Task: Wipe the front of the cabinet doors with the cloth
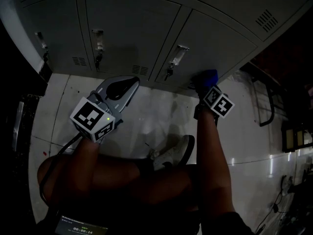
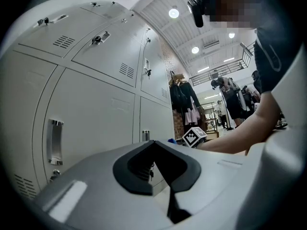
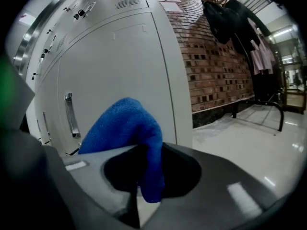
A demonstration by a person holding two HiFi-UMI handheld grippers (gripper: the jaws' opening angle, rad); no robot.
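right gripper view: right gripper (image 3: 136, 199) pinches cloth (image 3: 127, 123).

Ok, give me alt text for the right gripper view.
The right gripper, tongs shut on a blue cloth, faces a pale grey cabinet door with a metal handle. A brick wall, hanging clothes and a shiny floor lie to the right.

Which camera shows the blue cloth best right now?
The right gripper view: the blue cloth fills its middle, pinched in the right claw and draped over it. The head view shows only a small blue patch beyond the marker cube, low by the cabinet doors. The left gripper view catches a mere sliver.
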